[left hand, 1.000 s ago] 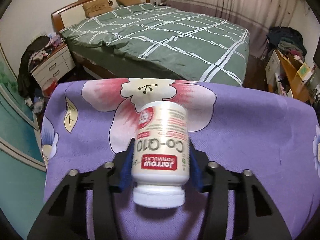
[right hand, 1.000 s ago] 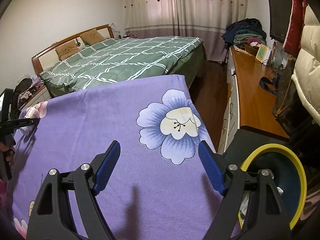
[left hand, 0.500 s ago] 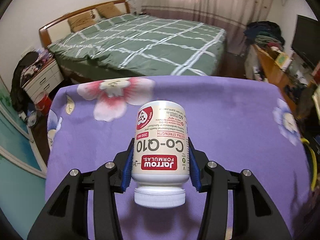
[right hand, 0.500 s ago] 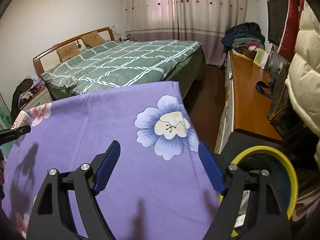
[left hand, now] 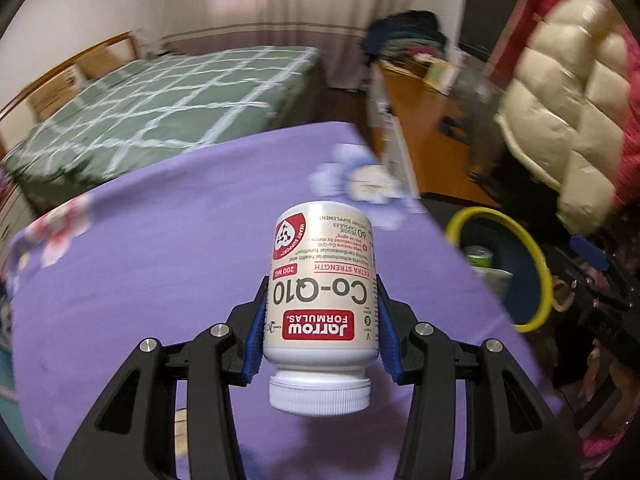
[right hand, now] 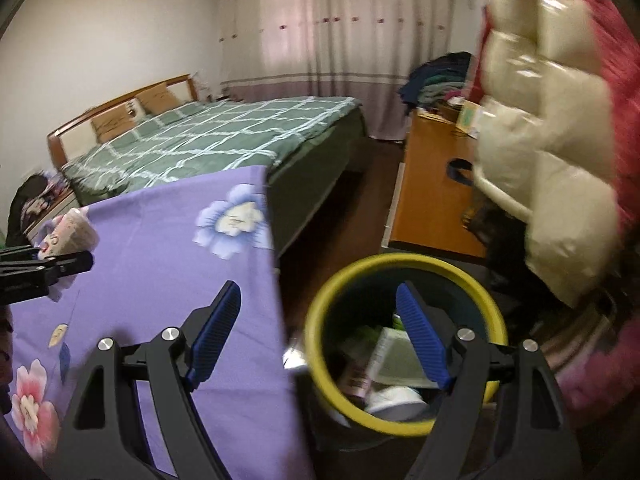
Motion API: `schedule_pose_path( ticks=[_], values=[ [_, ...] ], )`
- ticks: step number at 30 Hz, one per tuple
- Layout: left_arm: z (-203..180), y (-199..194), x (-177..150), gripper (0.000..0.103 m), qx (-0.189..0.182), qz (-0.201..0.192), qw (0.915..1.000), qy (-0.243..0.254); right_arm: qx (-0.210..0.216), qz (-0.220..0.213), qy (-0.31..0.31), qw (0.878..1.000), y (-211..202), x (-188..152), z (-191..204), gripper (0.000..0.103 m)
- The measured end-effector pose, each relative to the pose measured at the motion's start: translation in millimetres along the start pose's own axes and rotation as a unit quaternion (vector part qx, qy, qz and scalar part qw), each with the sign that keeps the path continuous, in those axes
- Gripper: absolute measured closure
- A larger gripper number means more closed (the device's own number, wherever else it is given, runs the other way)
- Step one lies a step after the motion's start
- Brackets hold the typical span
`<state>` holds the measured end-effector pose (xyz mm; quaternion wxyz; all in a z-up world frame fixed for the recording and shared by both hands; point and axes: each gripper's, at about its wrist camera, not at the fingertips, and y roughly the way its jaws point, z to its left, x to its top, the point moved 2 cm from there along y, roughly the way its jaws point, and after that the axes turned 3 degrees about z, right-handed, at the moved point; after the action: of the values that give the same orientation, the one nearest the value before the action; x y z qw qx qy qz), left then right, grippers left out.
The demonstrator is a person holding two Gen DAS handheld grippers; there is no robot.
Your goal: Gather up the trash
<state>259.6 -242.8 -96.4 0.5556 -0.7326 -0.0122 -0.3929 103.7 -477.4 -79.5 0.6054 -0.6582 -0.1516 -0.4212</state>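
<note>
- While the left wrist view looks down over a purple flowered tablecloth (left hand: 160, 280), the left gripper (left hand: 320, 334) is clamped on a white plastic supplement bottle with a red label (left hand: 320, 300), its blue pads pressing both sides and the white screw cap nearest the camera. The bottle hangs above the cloth, not resting on it. Off the table's right edge stands a dark round bin with a yellow rim (left hand: 536, 264), some rubbish already inside.
- As the right wrist view shows, the right gripper (right hand: 320, 336) hovers wide apart with nothing between its pads, over the gap between table edge and bin (right hand: 320, 360). The left gripper (right hand: 44, 272) with its bottle (right hand: 72, 232) appears at the far left, well apart from the bin.
- Judging by this, the step in hand is carrying the bottle to the bin. The next move calls for bringing it across the table edge until it is over the bin mouth, then releasing; letting go short of the rim would drop it on the floor.
</note>
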Motion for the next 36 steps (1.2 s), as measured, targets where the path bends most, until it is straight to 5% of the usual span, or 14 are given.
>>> schedule_pose_path(
  ticks=[14, 19, 22, 24, 25, 31, 36],
  values=[
    [-193.5, 67.8, 43.3, 0.056, -0.097, 0.047, 0.9881, 0.11, -0.055, 0.004, 0.071, 0.996, -43.6, -48.5, -109.2, 0.027],
    [-231.7, 102.0, 46.8, 0.056, -0.097, 0.067, 0.9848, 0.127, -0.057, 0.014, 0.086, 0.995, -35.5, -55.7, -125.9, 0.027],
    [-240.3, 116.5, 48.0, 0.055, -0.091, 0.076, 0.9845, 0.129, -0.057, 0.022, 0.09, 0.994, -28.1, -58.1, -128.4, 0.027],
    [-240.0, 124.1, 49.9, 0.016, -0.084, 0.076, 0.9865, 0.118, -0.055, 0.025, 0.092, 0.994, -24.9, -58.3, -128.6, 0.027],
    [-237.3, 124.2, 50.7, 0.013, -0.08, 0.068, 0.9883, 0.111, -0.054, 0.025, 0.092, 0.994, -24.1, -57.8, -127.5, 0.027],
    [-212.2, 80.6, 48.4, 0.013, -0.088, 0.023, 0.9928, 0.078, -0.039, 0.02, 0.088, 0.995, -29.4, -57.4, -116.9, 0.027],
    [-169.1, -7.9, 16.2, 0.005, -0.037, -0.08, 0.993, 0.079, -0.014, 0.013, 0.067, 0.998, -38.3, -54.9, -91.0, 0.027]
  ],
)
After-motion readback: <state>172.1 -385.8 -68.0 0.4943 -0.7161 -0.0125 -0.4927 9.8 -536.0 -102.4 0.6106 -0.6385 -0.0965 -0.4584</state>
